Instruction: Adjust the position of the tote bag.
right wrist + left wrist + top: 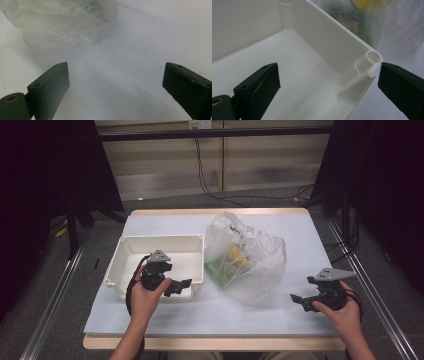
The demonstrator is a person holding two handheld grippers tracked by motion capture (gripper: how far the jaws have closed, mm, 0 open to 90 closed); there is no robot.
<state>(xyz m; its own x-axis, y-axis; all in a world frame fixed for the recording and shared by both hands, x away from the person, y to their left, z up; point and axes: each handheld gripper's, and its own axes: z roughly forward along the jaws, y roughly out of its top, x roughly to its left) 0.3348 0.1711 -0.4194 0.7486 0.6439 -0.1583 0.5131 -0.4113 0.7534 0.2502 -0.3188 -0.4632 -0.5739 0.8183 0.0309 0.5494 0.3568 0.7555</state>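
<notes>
Two grippers stand with nothing in them, so the work looks barely begun. From the high view, the left gripper [184,285] hangs over the near right corner of the white bin [131,246], jaws spread and pointing toward the clear plastic bag [247,260], which sits just beyond that corner on the pale table [200,312]. The right gripper [298,300] rests low near the table's edge, jaws also wide, with the bag ahead of it and well apart. Judging by how things lie, the bag's contents have yet to go into the bin, whose floor looks bare; every step of gripping and moving is still to do. What the bag holds is hard to read here: yellow and green patches behind crumpled film, no clear shapes.

From the left gripper view, the gripper [328,80] straddles the bin's corner: one jaw over the inside of the bin [312,75], the other outside its wall, neither pressing on it. The bag [402,27] lies past the wall, blurred, and cut off at the top.

From the right gripper view, the gripper [116,82] opens onto bare table [140,50], the bag [67,22] ahead and to its left. Its upper part is cropped, and the film hides its contents.
</notes>
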